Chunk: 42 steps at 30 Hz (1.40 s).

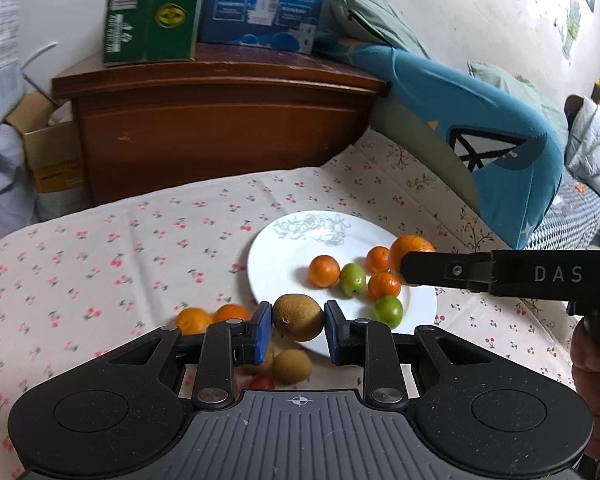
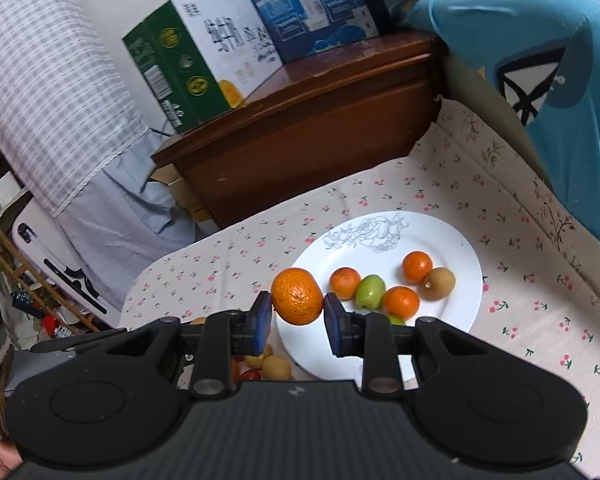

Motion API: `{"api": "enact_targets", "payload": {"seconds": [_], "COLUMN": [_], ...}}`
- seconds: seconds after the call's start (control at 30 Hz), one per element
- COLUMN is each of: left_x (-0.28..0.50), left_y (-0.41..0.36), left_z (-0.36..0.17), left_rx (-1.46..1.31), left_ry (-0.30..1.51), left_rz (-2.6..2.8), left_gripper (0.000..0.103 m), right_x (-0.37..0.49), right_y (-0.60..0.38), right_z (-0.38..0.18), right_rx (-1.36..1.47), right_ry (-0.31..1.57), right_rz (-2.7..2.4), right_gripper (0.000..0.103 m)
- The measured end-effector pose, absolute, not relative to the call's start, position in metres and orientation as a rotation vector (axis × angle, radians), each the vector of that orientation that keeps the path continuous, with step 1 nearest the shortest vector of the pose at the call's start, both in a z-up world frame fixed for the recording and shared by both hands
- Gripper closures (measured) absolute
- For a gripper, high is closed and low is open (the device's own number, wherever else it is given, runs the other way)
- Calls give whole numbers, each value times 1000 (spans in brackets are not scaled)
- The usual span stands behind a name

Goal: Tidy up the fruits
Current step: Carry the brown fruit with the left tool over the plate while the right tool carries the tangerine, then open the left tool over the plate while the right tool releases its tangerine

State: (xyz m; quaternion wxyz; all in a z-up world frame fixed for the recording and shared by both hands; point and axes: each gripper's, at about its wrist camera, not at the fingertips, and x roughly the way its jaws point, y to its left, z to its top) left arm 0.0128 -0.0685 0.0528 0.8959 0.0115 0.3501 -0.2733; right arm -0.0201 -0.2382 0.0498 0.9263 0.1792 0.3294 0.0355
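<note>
Left wrist view: my left gripper [image 1: 298,322] is clamped on a brown kiwi [image 1: 298,317], held over the near rim of the white plate [image 1: 284,256] on the cherry-print cloth [image 1: 100,256]. Right wrist view: my right gripper [image 2: 297,317] squeezes a big orange [image 2: 297,296] at the plate's left edge, small oranges and a green fruit [image 2: 370,291] already lying there.

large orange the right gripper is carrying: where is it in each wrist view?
Left wrist: large orange sits at right of centre, over the far right rim of the white plate, partly hidden by the right gripper's black finger.
Right wrist: large orange sits at centre, clamped between the right gripper jaws, at the plate's left rim.
Shared landmark: the plate's grey scribble pattern.
</note>
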Motion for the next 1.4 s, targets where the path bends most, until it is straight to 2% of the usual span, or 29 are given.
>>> {"api": "enact_targets", "payload": {"seconds": [0.67, 0.9, 0.93, 1.03, 1.17, 1.23, 1.4], "left_x": [65, 70, 70, 68, 64, 61, 57], "left_y": [-115, -122, -123, -124, -124, -124, -114], "left_z": [14, 13, 14, 20, 32, 37, 47], "left_rx": [81, 100, 103, 105, 120, 129, 131], "left_ry": [832, 835, 835, 820, 784, 762, 767], "left_rz": [-580, -564, -560, -544, -522, -516, -496], "left_gripper": [78, 75, 72, 48, 26, 23, 23], "right_x": [37, 43, 43, 43, 40, 38, 31], "right_y": [-267, -271, -271, -272, -273, -273, -266], "right_z": [12, 8, 9, 11, 18, 22, 31], "right_rx": [404, 419, 423, 433, 434, 436, 409], "right_ry": [742, 741, 738, 726, 702, 689, 665], "right_rz": [-58, -77, -78, -87, -90, -88, -77], "right_gripper": [75, 72, 70, 63, 60, 53, 45]}}
